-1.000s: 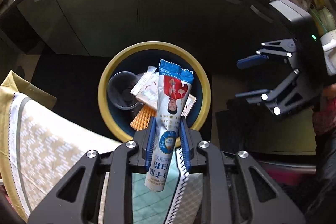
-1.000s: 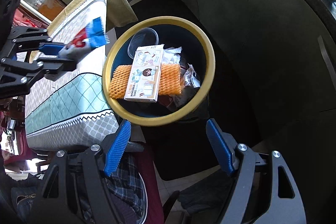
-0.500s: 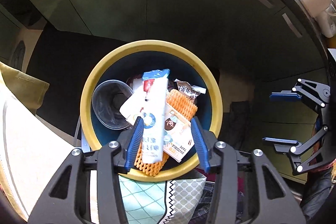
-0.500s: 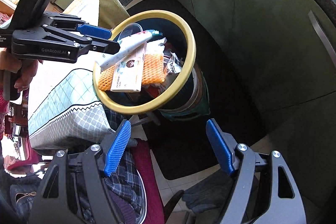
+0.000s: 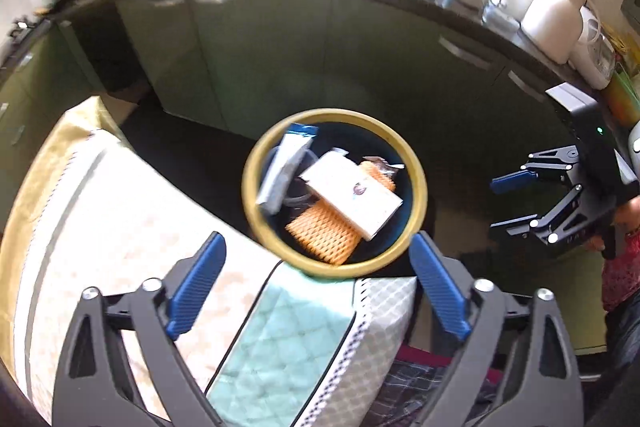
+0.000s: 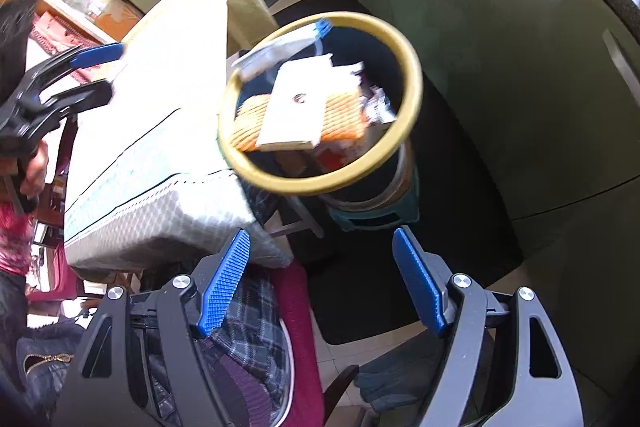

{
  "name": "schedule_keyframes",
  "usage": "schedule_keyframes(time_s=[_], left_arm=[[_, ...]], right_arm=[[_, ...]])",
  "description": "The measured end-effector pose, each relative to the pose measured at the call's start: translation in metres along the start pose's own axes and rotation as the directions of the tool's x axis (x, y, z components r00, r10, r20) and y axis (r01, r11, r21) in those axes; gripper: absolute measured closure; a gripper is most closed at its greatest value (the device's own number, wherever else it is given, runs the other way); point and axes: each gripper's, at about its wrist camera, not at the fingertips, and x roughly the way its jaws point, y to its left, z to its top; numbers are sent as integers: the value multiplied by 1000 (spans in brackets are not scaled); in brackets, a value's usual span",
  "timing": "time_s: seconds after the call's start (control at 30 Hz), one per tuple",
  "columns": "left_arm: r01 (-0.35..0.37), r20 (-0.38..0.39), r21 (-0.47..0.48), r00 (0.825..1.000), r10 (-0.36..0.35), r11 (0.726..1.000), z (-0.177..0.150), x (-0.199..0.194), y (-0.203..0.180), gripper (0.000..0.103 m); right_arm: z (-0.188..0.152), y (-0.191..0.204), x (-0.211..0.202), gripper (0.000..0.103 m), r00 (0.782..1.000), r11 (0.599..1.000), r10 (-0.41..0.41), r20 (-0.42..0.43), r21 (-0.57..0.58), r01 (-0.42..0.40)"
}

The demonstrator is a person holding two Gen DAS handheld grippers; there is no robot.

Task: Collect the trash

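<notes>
Wrapper [image 5: 285, 173] is now lying in the yellow-rimmed bin [image 5: 418, 187].
Your left gripper [image 5: 316, 285], jaws just spreading and empty, is backing over the table's corner; right gripper [image 6: 320, 285] is hanging spread, empty.

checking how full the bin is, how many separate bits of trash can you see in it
At least 4 in the bin: wrapper by the far-left rim, white box in the middle, orange foam net under it, crumpled packet at right. More may lie hidden below.

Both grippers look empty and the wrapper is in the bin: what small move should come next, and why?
Probably swing the left gripper, whose jaws have just been opening, back over the table for more trash. The wrapper already lies in the bin; nothing is between its jaws.
</notes>
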Motion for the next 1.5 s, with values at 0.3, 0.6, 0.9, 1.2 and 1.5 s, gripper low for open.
schedule_keyframes(time_s=[0.3, 0.6, 0.9, 1.2, 1.5], left_arm=[[-225, 264, -158, 929, 260, 962, -136, -99, 19, 7], [-359, 301, -401, 818, 491, 843, -241, -165, 23, 7], [-446, 194, -643, 691, 696, 622, -312, -212, 16, 7], [-499, 139, -725, 571, 809, 476, -335, -258, 11, 7], [-489, 184, -720, 549, 815, 492, -336, -273, 0, 7]], right_arm=[[-30, 53, 0, 26, 996, 996, 49, 70, -82, -43], [-64, 119, -18, 15, 967, 976, 31, 253, -214, 25], [-97, 174, -52, 5, 860, 944, 102, 501, -320, 74], [-115, 203, -86, 5, 694, 930, 90, 715, -310, 198], [-116, 205, -90, 5, 660, 922, 47, 750, -287, 260]])
